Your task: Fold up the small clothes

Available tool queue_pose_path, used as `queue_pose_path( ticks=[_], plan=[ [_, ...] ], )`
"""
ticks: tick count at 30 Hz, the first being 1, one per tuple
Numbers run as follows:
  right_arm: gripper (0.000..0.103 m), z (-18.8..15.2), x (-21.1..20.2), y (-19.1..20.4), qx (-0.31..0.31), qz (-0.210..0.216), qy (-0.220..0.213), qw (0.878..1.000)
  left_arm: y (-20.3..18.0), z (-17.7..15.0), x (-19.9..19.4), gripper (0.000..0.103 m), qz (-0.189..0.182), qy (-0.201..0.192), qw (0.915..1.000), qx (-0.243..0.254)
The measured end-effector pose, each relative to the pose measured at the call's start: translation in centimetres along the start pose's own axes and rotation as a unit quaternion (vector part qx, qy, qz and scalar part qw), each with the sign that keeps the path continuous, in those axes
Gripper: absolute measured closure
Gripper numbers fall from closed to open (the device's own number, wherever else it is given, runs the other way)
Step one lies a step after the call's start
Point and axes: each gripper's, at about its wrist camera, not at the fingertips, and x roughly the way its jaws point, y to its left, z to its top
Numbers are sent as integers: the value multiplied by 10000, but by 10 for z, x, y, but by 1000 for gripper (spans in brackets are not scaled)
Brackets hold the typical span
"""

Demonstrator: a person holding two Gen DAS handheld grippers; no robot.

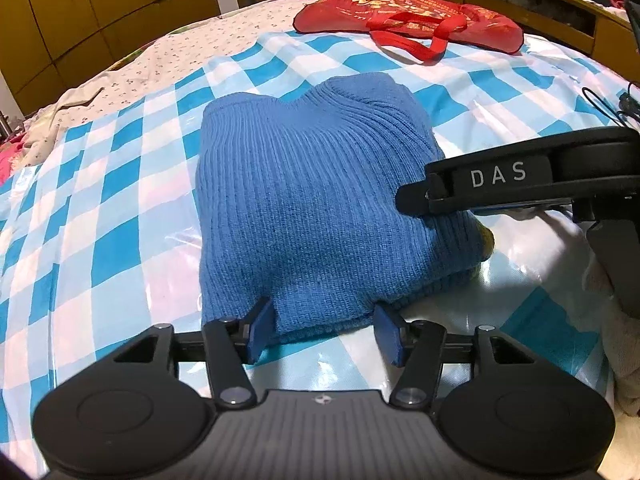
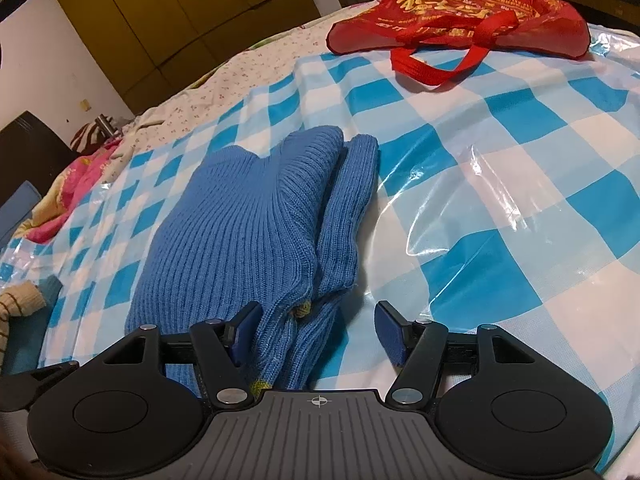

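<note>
A folded blue knit sweater (image 1: pixel 312 200) lies on the blue-and-white checked plastic sheet (image 1: pixel 120 208) on the bed. My left gripper (image 1: pixel 326 328) is open, its blue pads on either side of the sweater's near edge. My right gripper (image 1: pixel 416 196) shows in the left wrist view, resting at the sweater's right edge. In the right wrist view the right gripper (image 2: pixel 316 332) is open, with the sweater's (image 2: pixel 248 220) folded layers and a yellow-trimmed edge between its pads.
A red carrier bag (image 1: pixel 404 16) with handles lies at the far side of the sheet; it also shows in the right wrist view (image 2: pixel 460 16). A floral bedsheet (image 1: pixel 168 56) lies to the left. Wooden wardrobes (image 1: pixel 100 8) stand behind. A striped cloth (image 2: pixel 16 304) lies at the left.
</note>
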Motion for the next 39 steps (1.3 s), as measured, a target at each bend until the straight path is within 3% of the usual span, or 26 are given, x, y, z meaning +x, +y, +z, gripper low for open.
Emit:
queue_pose_path(
  ticks=[13, 26, 39],
  plan=[
    [37, -4, -2, 9, -197, -287, -68, 9994, 16, -18, -4, 30, -283, -36, 9983, -503],
    [31, -8, -3, 24, -545, -799, -132, 9952, 34, -50, -23, 27, -28, -461, 9971, -599],
    [29, -9, -5, 26, -570, -883, -160, 9943, 48, -52, -26, 22, -27, -261, 9953, -929]
  ],
)
